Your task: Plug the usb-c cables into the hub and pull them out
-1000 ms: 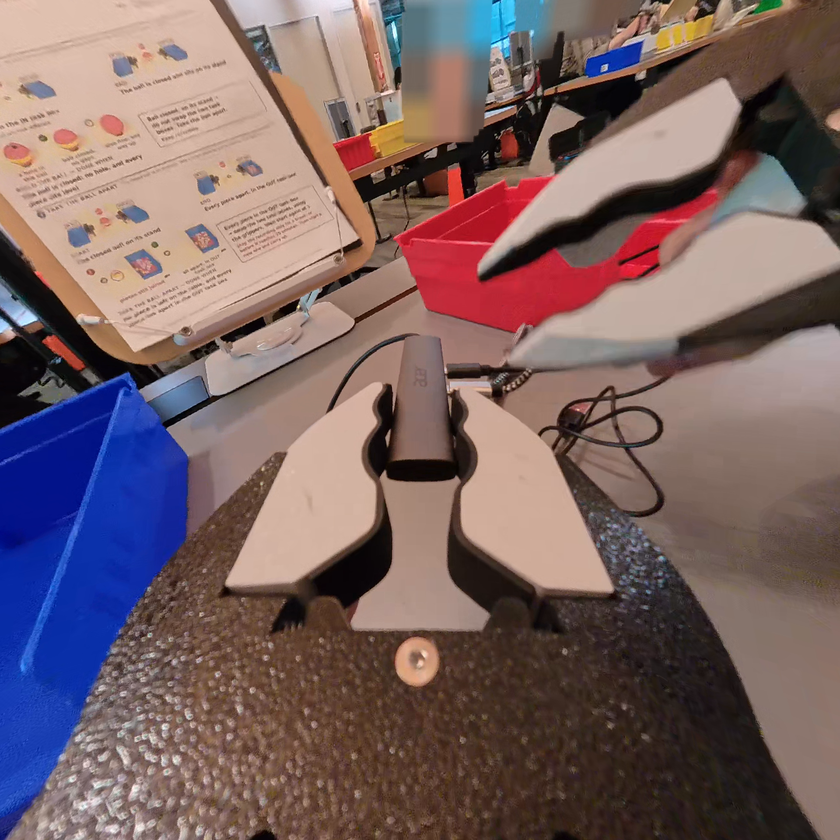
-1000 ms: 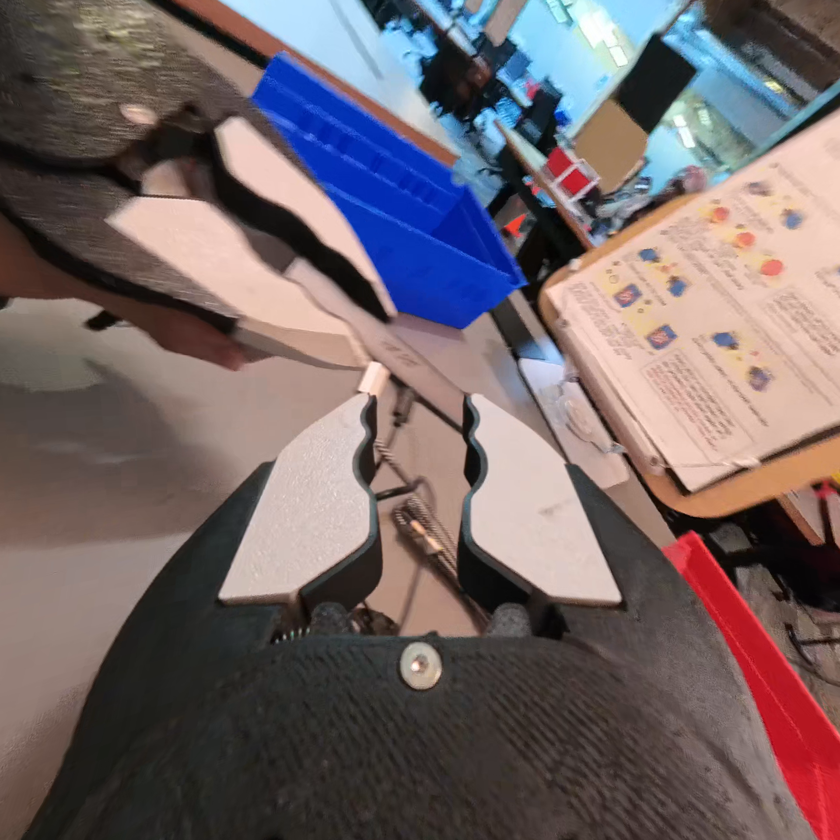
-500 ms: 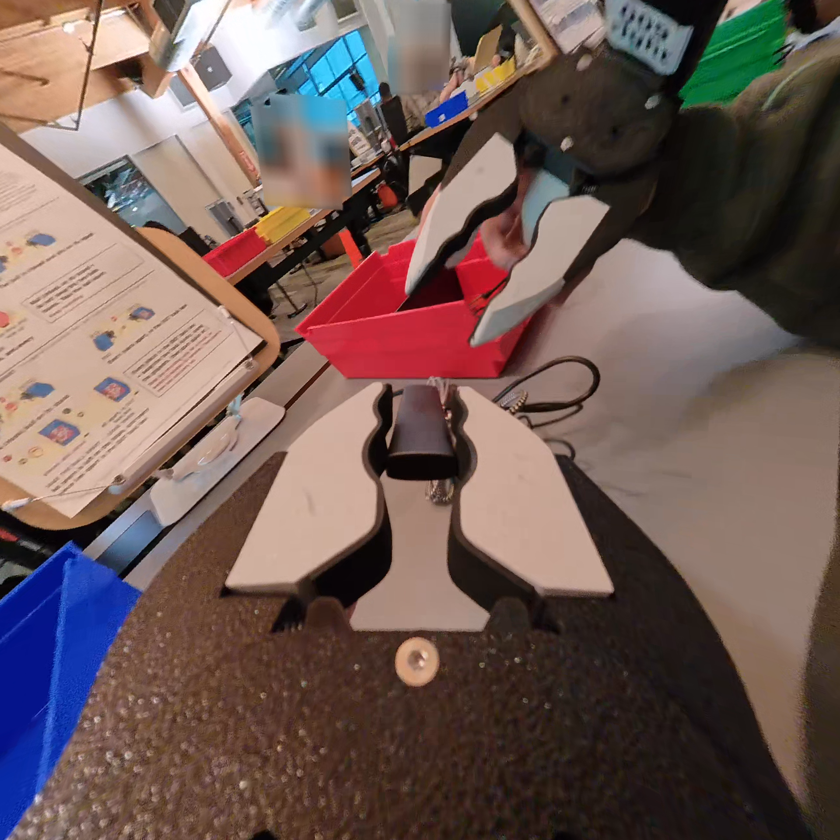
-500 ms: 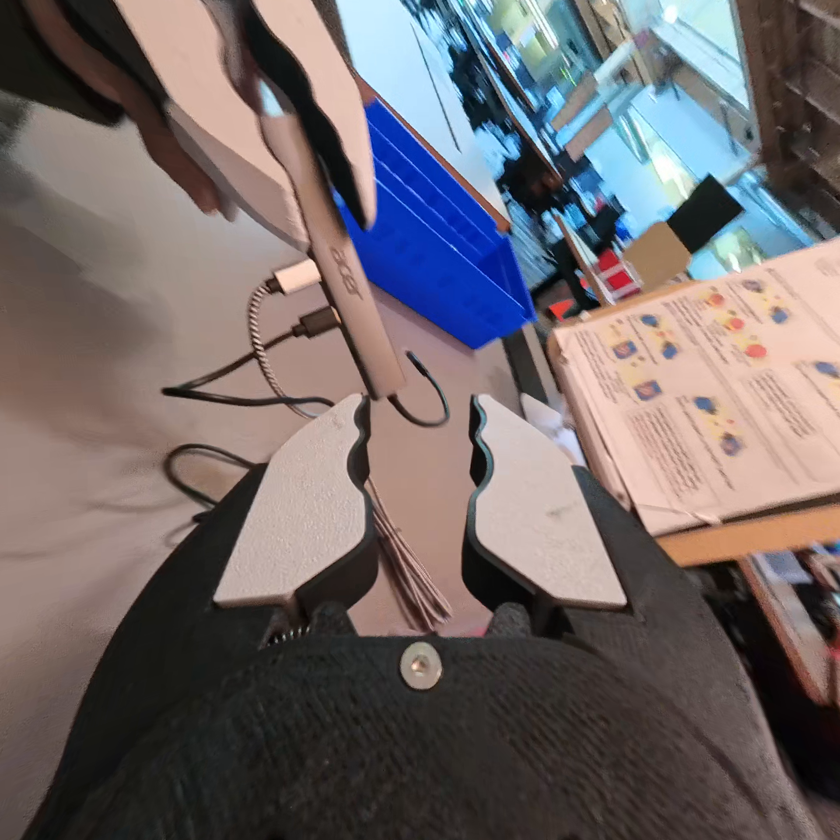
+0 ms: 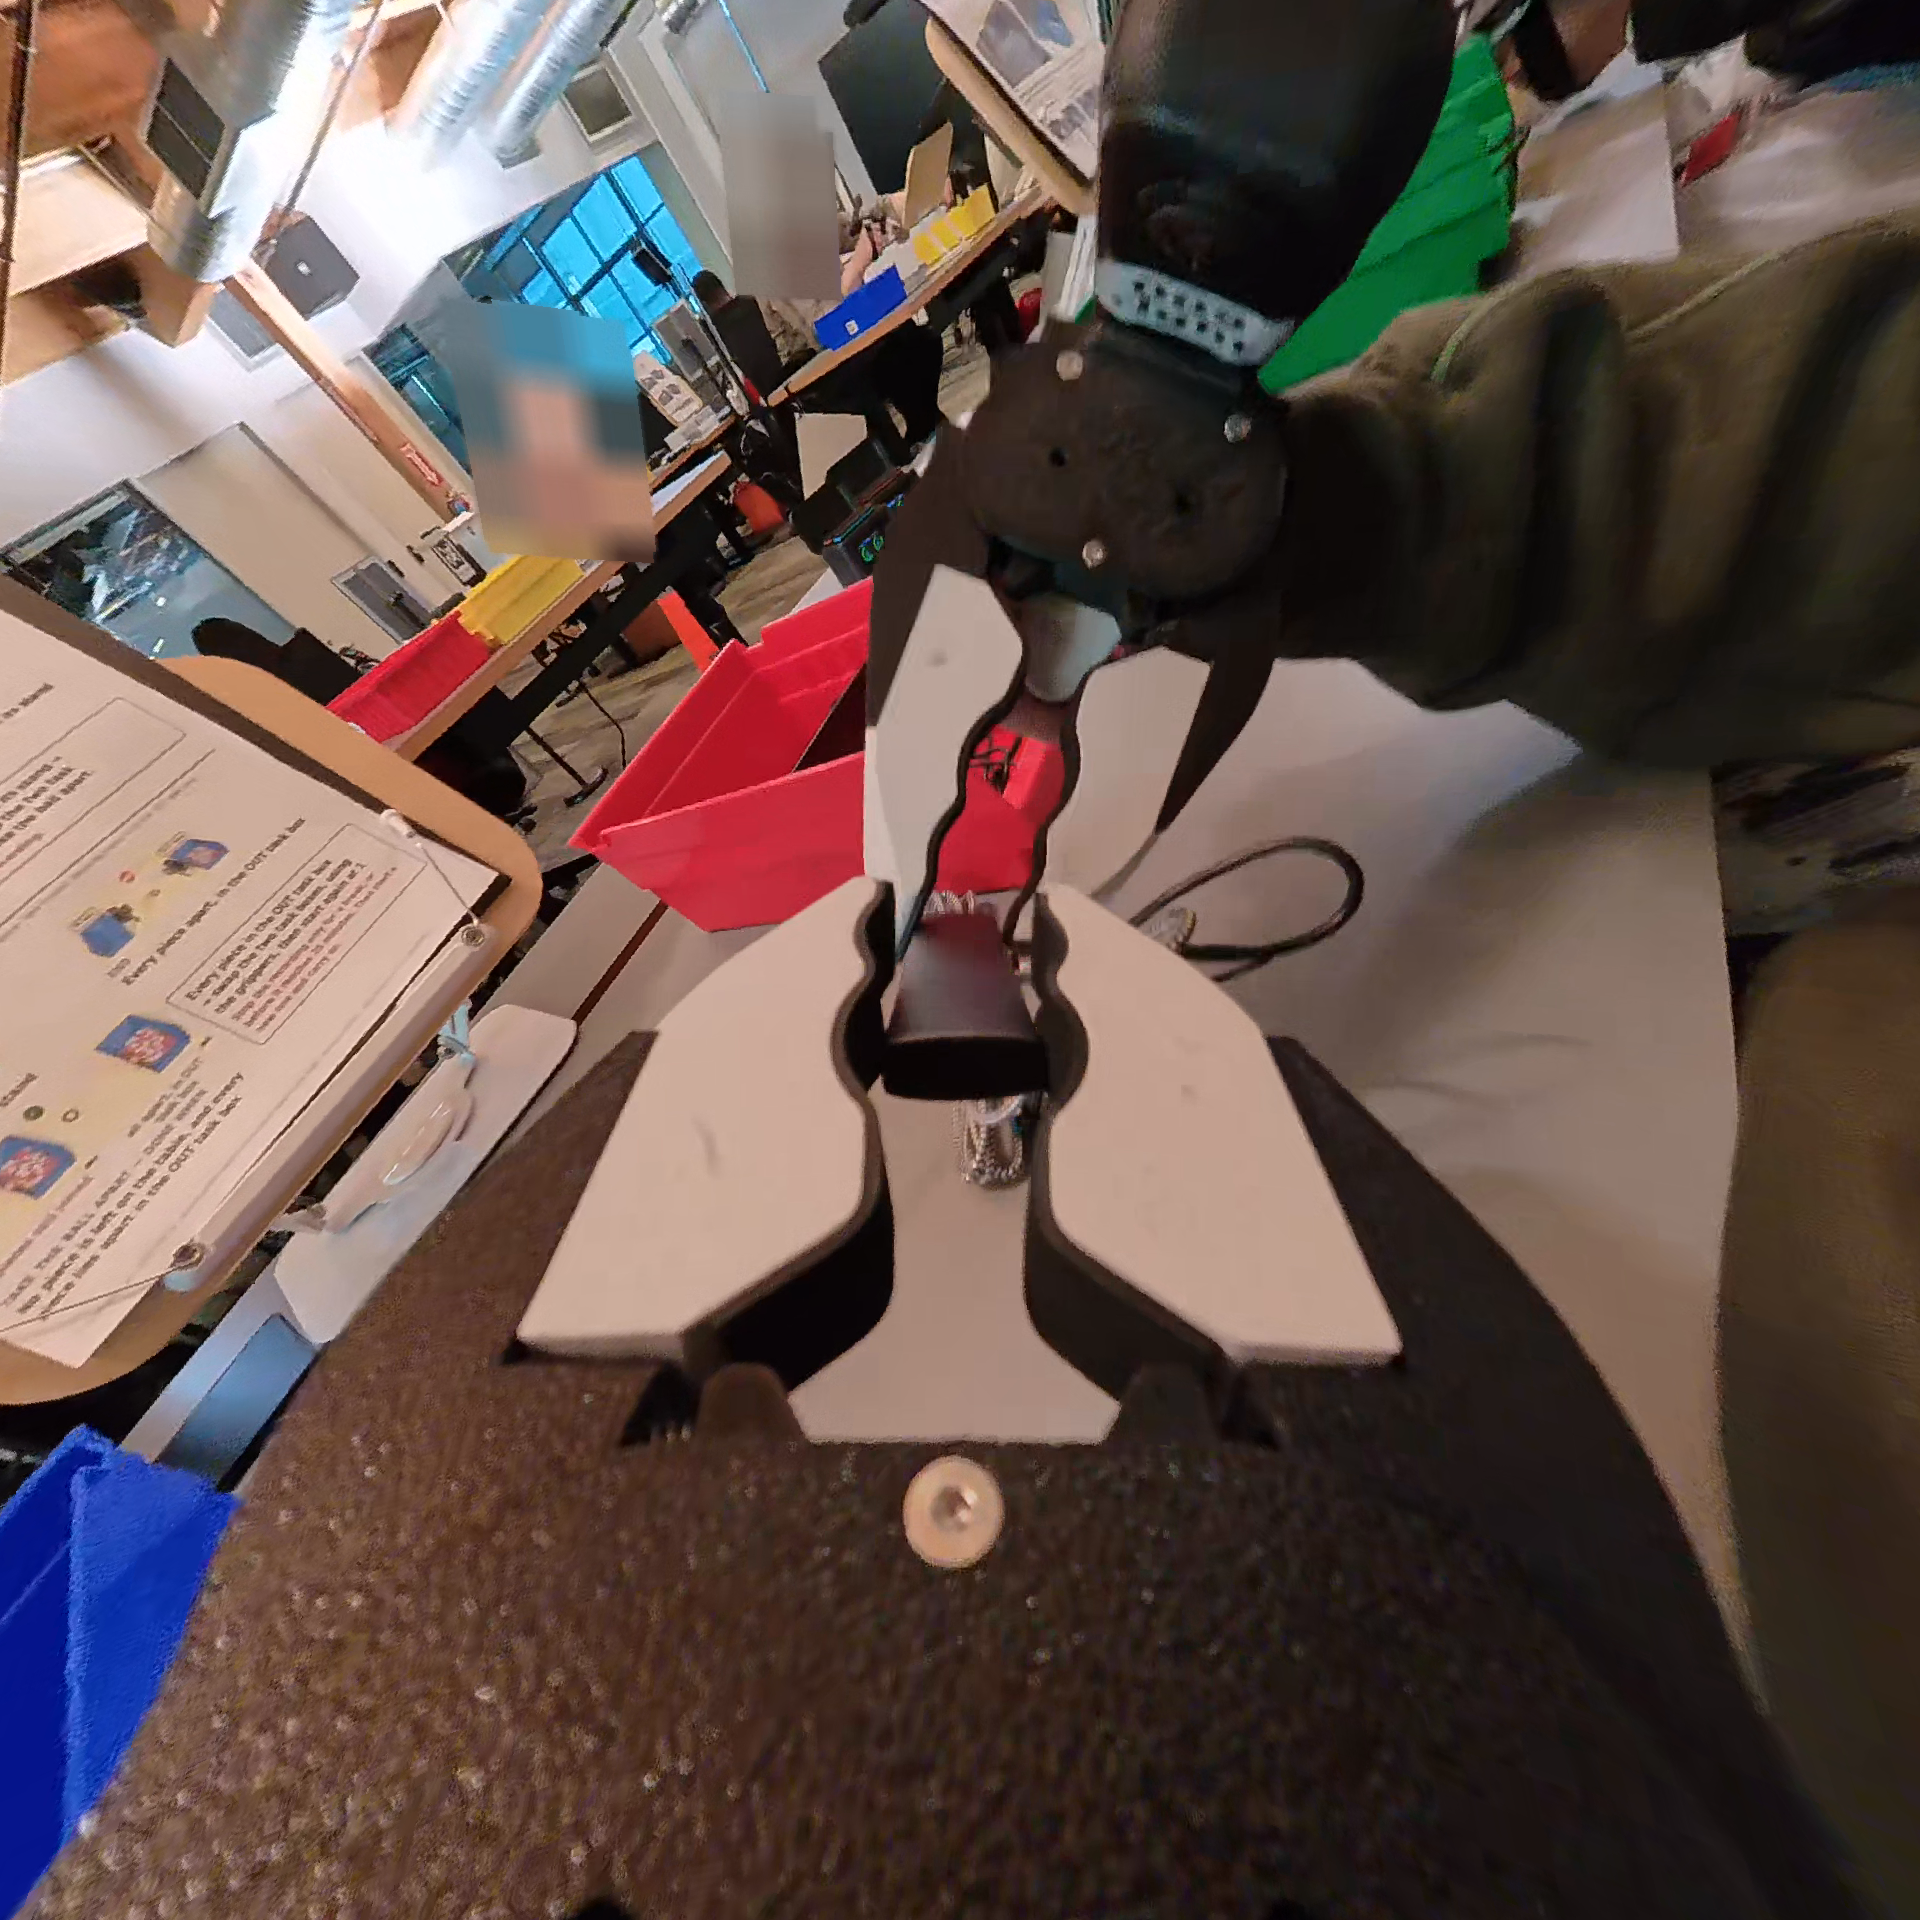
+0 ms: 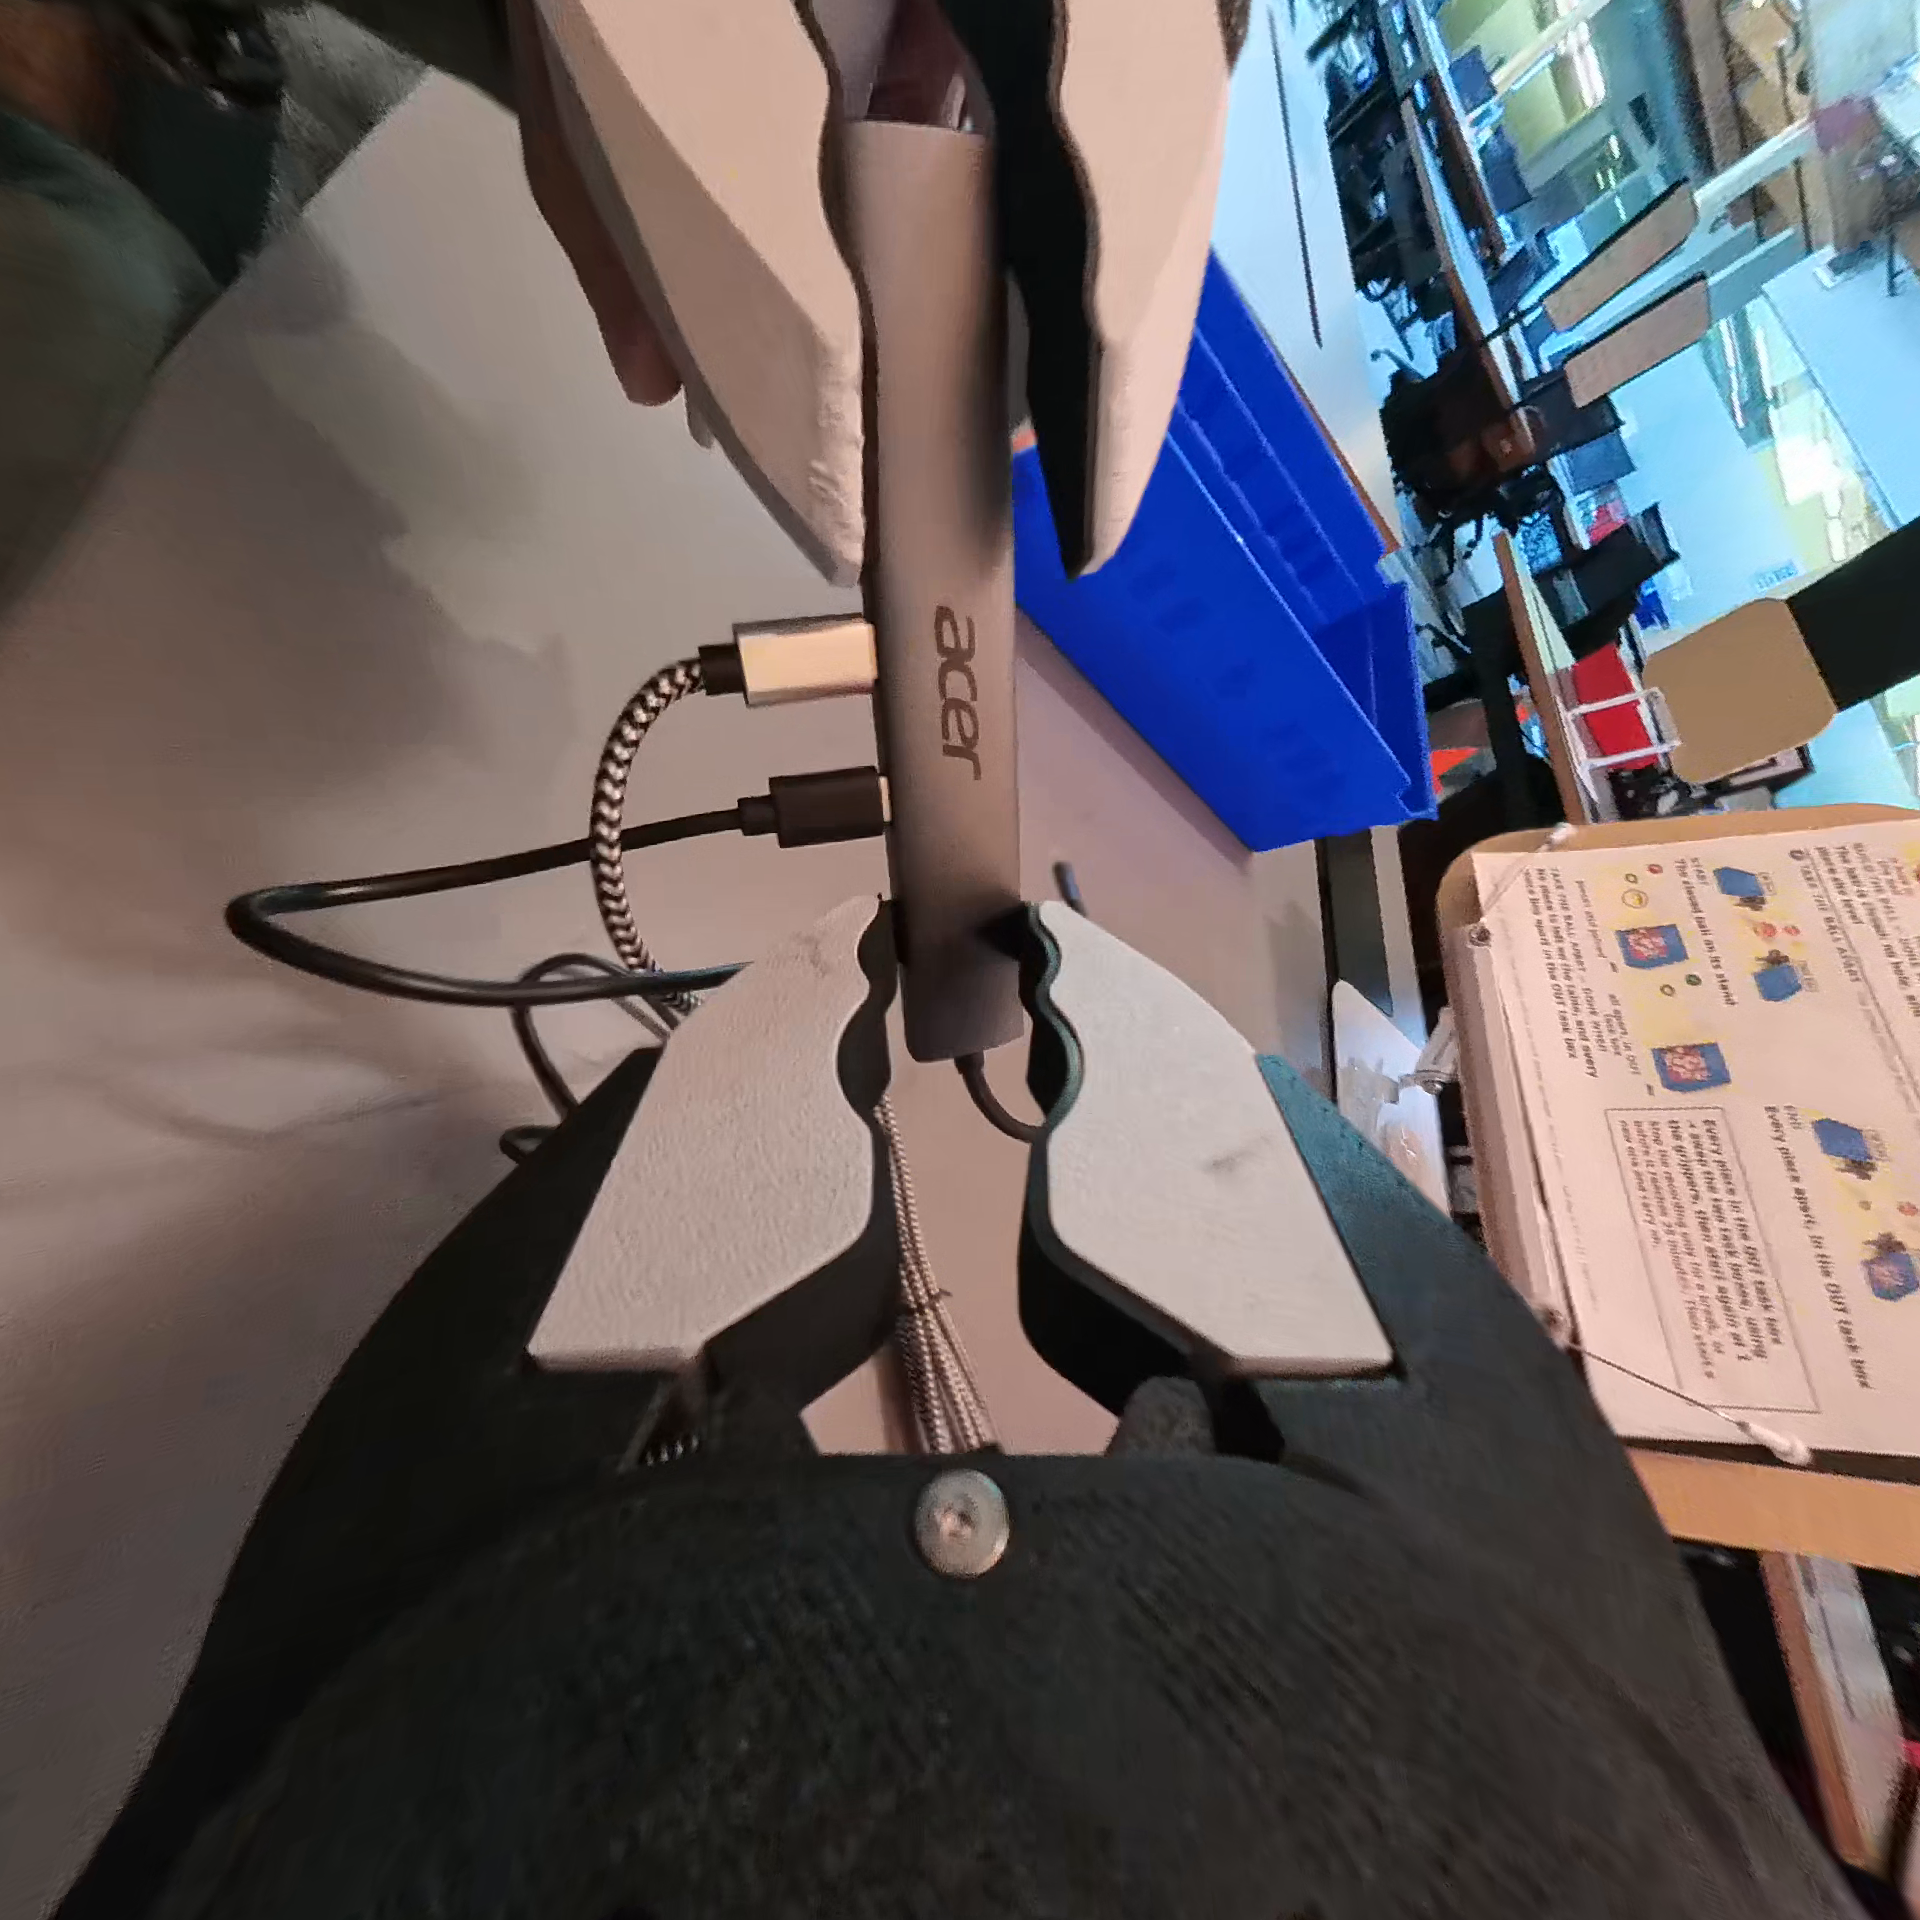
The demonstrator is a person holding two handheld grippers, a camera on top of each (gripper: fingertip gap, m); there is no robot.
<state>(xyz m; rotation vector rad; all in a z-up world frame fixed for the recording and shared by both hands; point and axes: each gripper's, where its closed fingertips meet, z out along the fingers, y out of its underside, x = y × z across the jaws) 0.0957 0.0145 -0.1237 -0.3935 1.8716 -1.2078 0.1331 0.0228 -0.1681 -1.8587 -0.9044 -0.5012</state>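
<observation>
My left gripper is shut on one end of the dark grey hub and holds it above the table. In the right wrist view the hub hangs down from the left gripper. A silver-plug braided cable and a black-plug cable are plugged into its side. My right gripper has its jaws against both sides of the hub's other end, where the hub's own thin cable comes out. In the left wrist view the right gripper faces me.
A red bin stands behind on the grey table. A blue bin is on the left side. An instruction sheet on a board stand is beside it. Cable loops lie on the table.
My left gripper has lifted and tilted the hub up off the table. My right gripper has swung round to face it, and its jaws have narrowed onto the hub's free end.
</observation>
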